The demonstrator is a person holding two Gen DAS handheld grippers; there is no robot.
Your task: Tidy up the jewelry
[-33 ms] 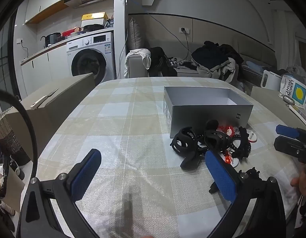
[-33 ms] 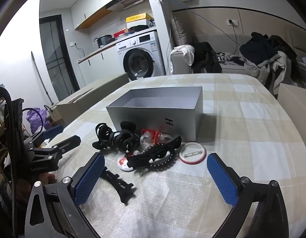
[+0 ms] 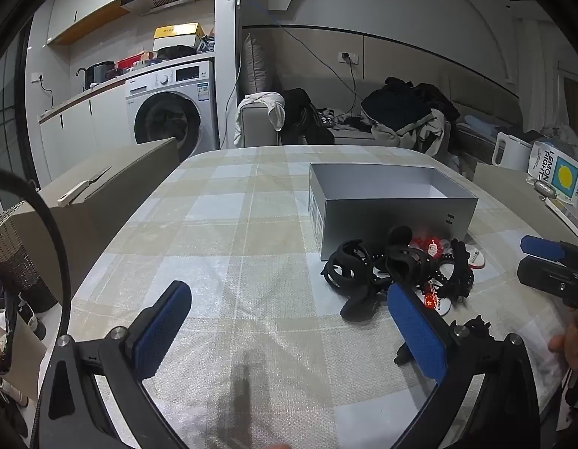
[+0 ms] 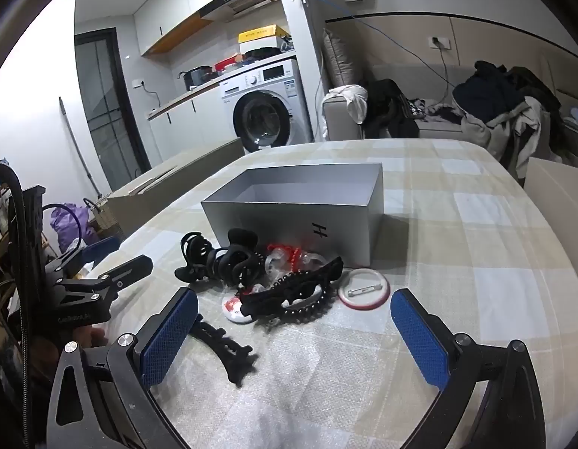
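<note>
An open grey box (image 3: 393, 220) (image 4: 289, 220) stands on the checked tablecloth. In front of it lies a heap of jewelry: black hair claws (image 3: 348, 265) (image 4: 221, 258), a red beaded piece (image 4: 289, 252), a black beaded clip (image 4: 292, 292), a round pin badge (image 4: 363, 292) and a flat black clip (image 4: 225, 348). My left gripper (image 3: 289, 299) is open over bare cloth, left of the heap. My right gripper (image 4: 294, 303) is open just short of the beaded clip, with nothing between its fingers. Each gripper shows at the edge of the other's view (image 3: 532, 260) (image 4: 116, 258).
A large cardboard box (image 3: 101, 194) stands beside the table's left edge. Behind are a washing machine (image 3: 169, 112) and a sofa with piled clothes (image 3: 401, 112). A white kettle (image 3: 509, 153) and a printed bag (image 3: 554, 176) sit at the far right.
</note>
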